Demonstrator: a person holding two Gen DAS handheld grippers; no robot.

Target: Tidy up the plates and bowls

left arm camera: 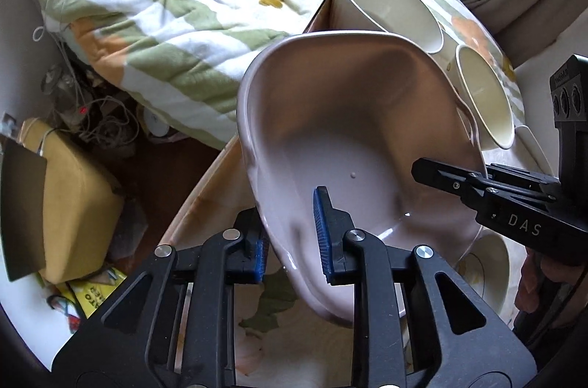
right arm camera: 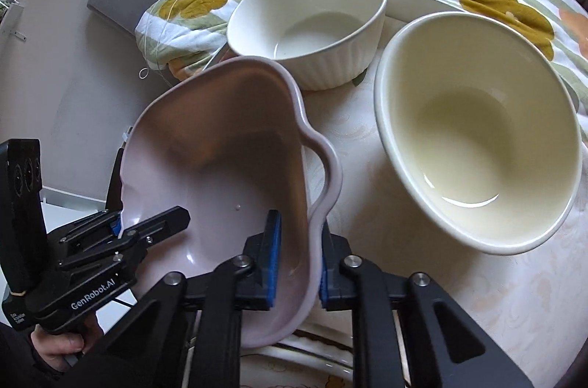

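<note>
A pale pink dish (left arm camera: 349,130) with a wavy rim and side handles sits between both grippers. My left gripper (left arm camera: 292,244) is shut on its left rim, one blue pad inside the wall and one outside. My right gripper (right arm camera: 297,263) is shut on the opposite rim by the handle, and shows in the left wrist view as right gripper (left arm camera: 481,173). The left gripper (right arm camera: 119,222) shows at the pink dish's (right arm camera: 228,175) far edge. A ribbed cream bowl (right arm camera: 308,20) and a larger smooth cream bowl (right arm camera: 477,145) stand behind and right of it.
All stands on a round table with a cream patterned cloth (right arm camera: 477,296). A patterned plate (right arm camera: 312,351) lies under the pink dish's near edge. A flowered blanket (left arm camera: 165,2) lies beyond the table. A yellow cushion (left arm camera: 73,197) and cables are on the floor to the left.
</note>
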